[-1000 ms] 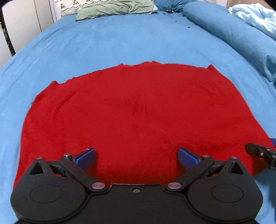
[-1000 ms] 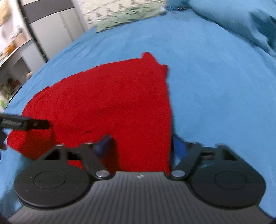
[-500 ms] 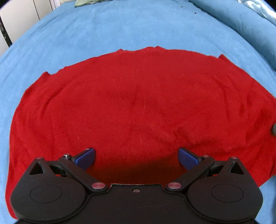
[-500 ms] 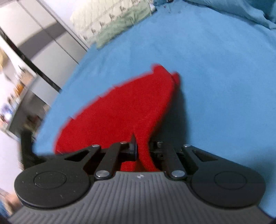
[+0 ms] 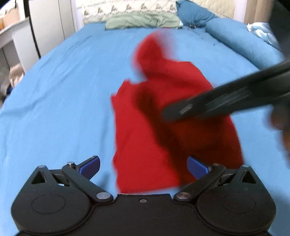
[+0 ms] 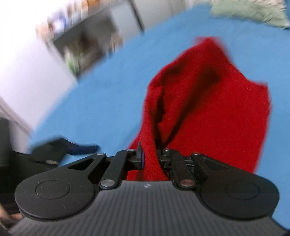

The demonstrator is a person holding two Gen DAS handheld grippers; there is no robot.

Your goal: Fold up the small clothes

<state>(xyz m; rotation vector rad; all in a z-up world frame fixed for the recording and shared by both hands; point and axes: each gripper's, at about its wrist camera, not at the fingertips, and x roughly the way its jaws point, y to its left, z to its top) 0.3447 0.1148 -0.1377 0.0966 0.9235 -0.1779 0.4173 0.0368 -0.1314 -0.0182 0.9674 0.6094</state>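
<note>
In the middle of the bed, the red cloth looks soft, light and floppy, pinched at its edge by the right tool, while the left tool sits wide apart, grasping nothing.

Shelf contents smeared by blur, red garment's far tip blurred

a bed under a smooth blue sheet fills the view. at its head edge lies a crumpled pale green cloth beside a blue pillow. a long blue bolster runs along the right edge. white cabinet doors stand past the left edge.
</note>
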